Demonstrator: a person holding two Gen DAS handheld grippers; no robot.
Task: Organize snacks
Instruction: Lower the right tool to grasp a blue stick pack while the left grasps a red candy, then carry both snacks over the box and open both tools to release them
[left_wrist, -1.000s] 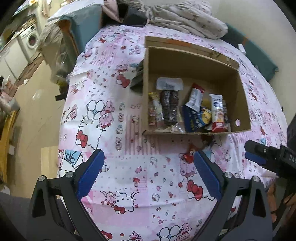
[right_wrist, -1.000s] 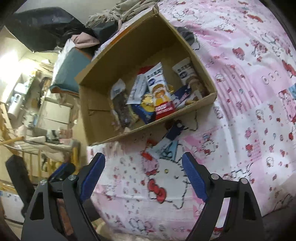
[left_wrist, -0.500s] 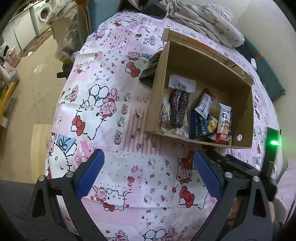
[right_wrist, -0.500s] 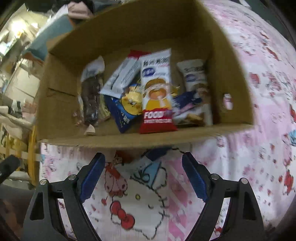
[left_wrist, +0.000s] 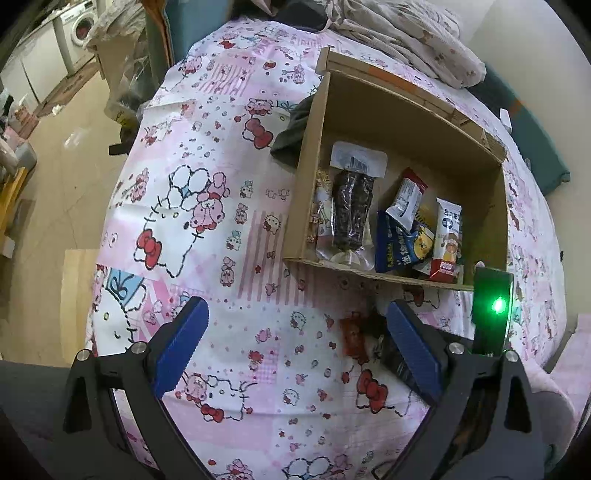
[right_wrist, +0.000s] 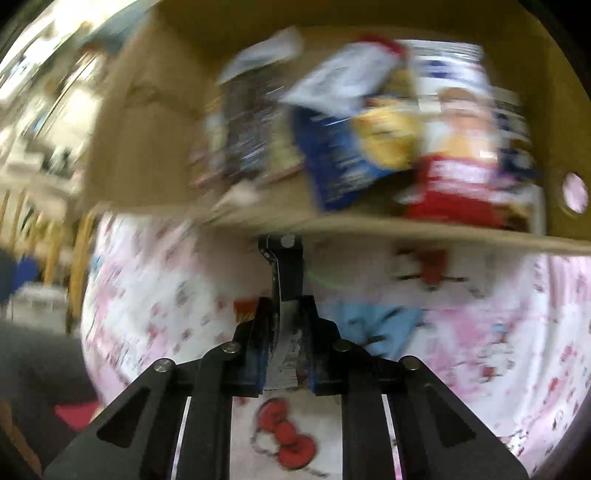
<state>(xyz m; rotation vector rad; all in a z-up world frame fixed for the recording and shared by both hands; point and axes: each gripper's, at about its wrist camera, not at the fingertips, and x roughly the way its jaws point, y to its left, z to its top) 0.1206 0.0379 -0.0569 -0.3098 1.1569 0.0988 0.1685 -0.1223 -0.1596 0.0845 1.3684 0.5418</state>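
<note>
A cardboard box (left_wrist: 306, 192) lies on a pink cartoon-print cloth (left_wrist: 207, 206) and holds several snack packets (left_wrist: 402, 229). My left gripper (left_wrist: 295, 343) is open and empty above the cloth in front of the box. My right gripper (right_wrist: 286, 314) is shut on a thin dark snack packet (right_wrist: 288, 273), held edge-up just before the box's front wall (right_wrist: 406, 230). The right wrist view is blurred. In the left wrist view the right gripper shows behind my right finger, beside a small red packet (left_wrist: 352, 338) on the cloth.
A crumpled blanket (left_wrist: 406, 40) lies behind the box. A dark cloth (left_wrist: 291, 129) sits at the box's left wall. The cloth-covered surface drops off at the left to a tiled floor (left_wrist: 48, 177) with a washing machine (left_wrist: 79, 33).
My right gripper moved toward the box and closed on the dark packet that lay on the cloth. My left gripper shifted left and back; the box now sits further right in its view.
</note>
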